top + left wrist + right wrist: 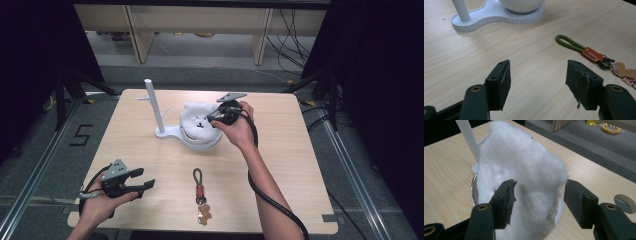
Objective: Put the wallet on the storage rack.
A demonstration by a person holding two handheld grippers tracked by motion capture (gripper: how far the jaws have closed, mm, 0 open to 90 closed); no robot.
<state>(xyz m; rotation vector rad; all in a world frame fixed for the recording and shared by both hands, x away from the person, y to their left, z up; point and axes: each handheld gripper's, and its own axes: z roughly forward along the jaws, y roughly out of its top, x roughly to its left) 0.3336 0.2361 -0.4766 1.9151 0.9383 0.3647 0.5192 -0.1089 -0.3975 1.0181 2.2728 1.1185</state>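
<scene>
A fluffy white plush (197, 119) with a small bear face sits in the bowl of a white stand (165, 134), which has an upright pole (152, 102). My right gripper (216, 115) is at the plush's right side. In the right gripper view it (537, 192) stands open around the plush (524, 165), the left pad against the fur and the right pad apart from it. My left gripper (145, 178) rests open near the front left of the table, holding nothing; bare wood lies between its jaws (537, 77). A keychain (199, 192) with a green loop, orange tag and brown charm lies at front centre.
In the left gripper view the stand base (494, 17) lies ahead and the keychain (594, 53) to the right. A round grey disc (624, 203) sits on the table beside the plush. Shelving legs and cables are on the floor past the table's far edge.
</scene>
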